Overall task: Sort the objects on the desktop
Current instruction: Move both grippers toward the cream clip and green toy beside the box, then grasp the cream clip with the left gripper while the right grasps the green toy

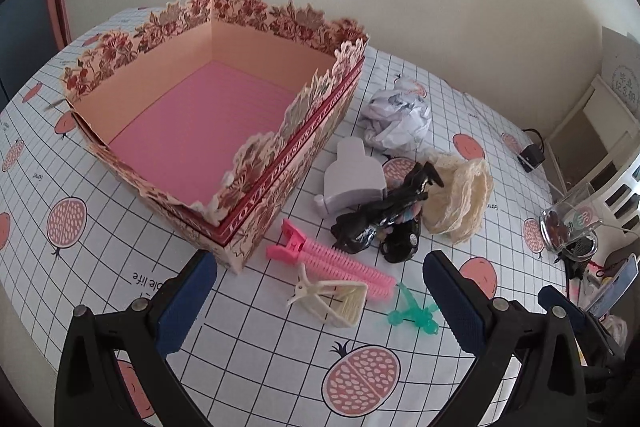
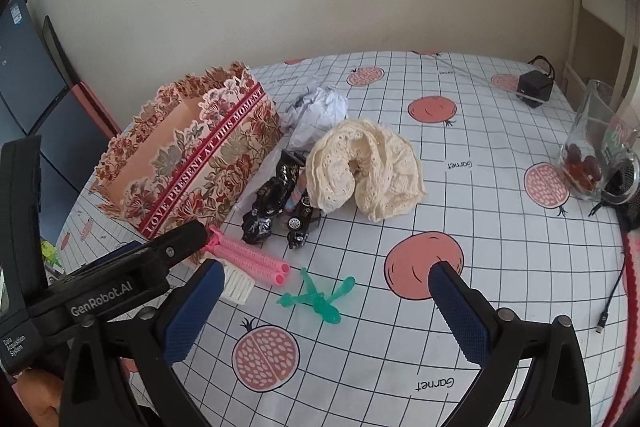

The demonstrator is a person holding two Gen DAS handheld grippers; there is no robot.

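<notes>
Both hand-held grippers, left [image 1: 320, 291] and right [image 2: 326, 303], spread empty; green clip [image 2: 318, 297] nearest — light, stiff, probably brittle; pinch mid-body.

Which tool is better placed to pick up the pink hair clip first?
Probably the left tool: open, with the pink hair clip lying just between and beyond its fingertips. The right tool faces the green toy instead.

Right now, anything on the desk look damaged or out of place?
Mostly a crumpled ball of paper beside the floral box: it looks like trash among the toys and hair clips. The box's near left corner seam gapes slightly. Nothing is spilled, and the box holds nothing yet.
</notes>
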